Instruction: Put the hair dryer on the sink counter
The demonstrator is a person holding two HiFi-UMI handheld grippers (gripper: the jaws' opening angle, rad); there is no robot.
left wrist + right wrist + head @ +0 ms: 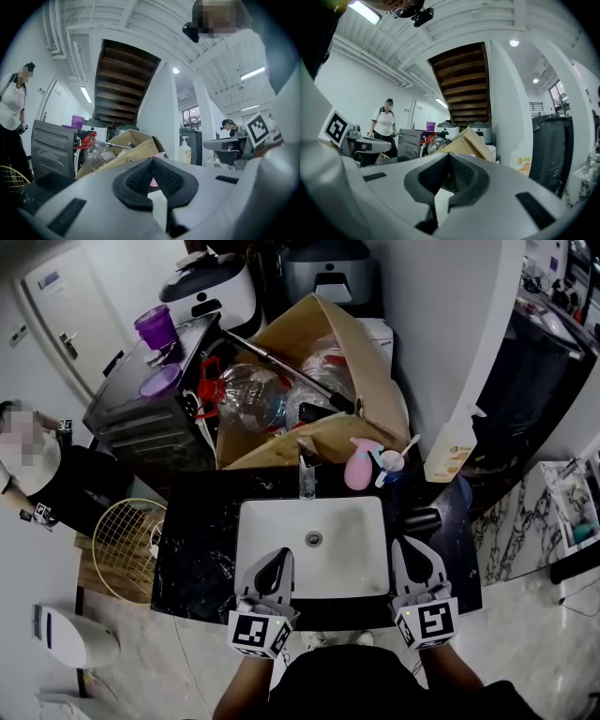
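We hold the left gripper (278, 559) and the right gripper (412, 554) at six o'clock of the white basin (347, 521), each with its jaws pressed together on nothing. The hair dryer (422, 520) (dark on the dark sink counter (202, 559)) lies at the basin's three o'clock, just beyond the right gripper.

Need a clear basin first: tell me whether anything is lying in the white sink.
No, in the head view the white sink shows only a bare basin and its drain.
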